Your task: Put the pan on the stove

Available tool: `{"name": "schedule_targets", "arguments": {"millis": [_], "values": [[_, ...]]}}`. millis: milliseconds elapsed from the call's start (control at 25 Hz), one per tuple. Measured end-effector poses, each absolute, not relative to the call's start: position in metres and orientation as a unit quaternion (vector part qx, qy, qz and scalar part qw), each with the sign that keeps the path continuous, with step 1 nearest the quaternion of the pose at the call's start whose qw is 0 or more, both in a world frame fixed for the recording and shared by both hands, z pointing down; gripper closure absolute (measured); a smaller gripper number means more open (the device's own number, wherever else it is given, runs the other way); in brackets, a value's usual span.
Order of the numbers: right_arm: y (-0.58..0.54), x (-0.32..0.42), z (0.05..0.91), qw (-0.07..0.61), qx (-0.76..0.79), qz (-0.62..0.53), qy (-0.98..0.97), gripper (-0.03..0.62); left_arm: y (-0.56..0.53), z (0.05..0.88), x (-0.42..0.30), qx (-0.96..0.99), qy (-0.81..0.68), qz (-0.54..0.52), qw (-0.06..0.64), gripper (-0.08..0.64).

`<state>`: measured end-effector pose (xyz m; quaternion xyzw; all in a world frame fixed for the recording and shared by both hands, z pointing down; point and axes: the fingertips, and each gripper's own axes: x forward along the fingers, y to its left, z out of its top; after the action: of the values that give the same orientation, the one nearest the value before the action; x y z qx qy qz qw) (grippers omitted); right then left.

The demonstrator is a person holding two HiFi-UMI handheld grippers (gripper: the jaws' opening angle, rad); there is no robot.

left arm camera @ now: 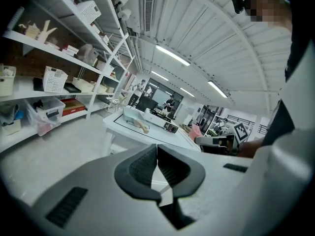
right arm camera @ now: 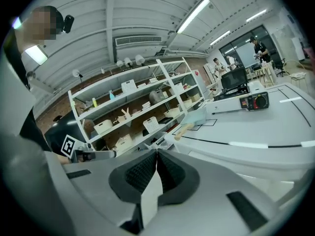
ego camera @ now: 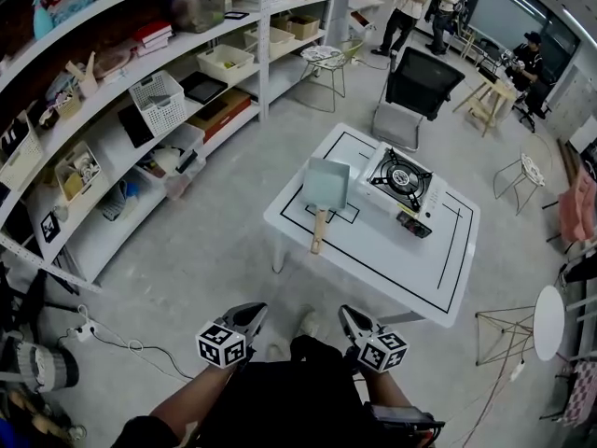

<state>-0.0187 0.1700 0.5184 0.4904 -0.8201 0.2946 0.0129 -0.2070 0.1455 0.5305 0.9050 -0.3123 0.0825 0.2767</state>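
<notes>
Shelving (ego camera: 140, 110) takes up the left of the head view and plays no part in the job.

Tabletop (ego camera: 378, 264), white with black marked outlines, stands at centre frame, well apart from the person, with bare floor between.

Stove (ego camera: 401, 185), a portable single-burner unit, sits at the upper right of the tabletop. Its black grate is bare, so the task is judged not yet begun.

Pan (ego camera: 327, 182), square and pale teal, lies on the tabletop just beside the stove, on its left in the frame. It rests partly over a small marked rectangle, likely its set starting place. Its wooden handle (ego camera: 318, 231) points down-frame toward the person, which offers the easiest part to grip from this side.

Left tongs (left arm camera: 157, 154): pressed together, pads meeting along their length, nothing between them. Right tongs (right arm camera: 156, 156): likewise pressed together and empty.

Pose: both tongs sit low at bottom centre of the head view, close to the body, side by side with a gap between them and the marker cubes turned up toward the camera. Tips aim up-frame toward the tabletop. Forearms are drawn in, elbows back. This is judged a rest or ready stance, out of reach of the pan. An approach and a spreading of one pair of tongs will be needed before the handle can be taken.
</notes>
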Motion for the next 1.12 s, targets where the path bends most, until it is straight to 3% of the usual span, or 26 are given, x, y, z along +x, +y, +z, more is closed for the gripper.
{"name": "schedule_targets", "arguments": {"millis": [1120], "values": [[0.010, 0.012, 0.542, 0.085, 0.421, 0.293, -0.855, 0.565, 0.012, 0.532, -0.146, 0.888, -0.351, 0.102, 0.278, 0.549]]}}
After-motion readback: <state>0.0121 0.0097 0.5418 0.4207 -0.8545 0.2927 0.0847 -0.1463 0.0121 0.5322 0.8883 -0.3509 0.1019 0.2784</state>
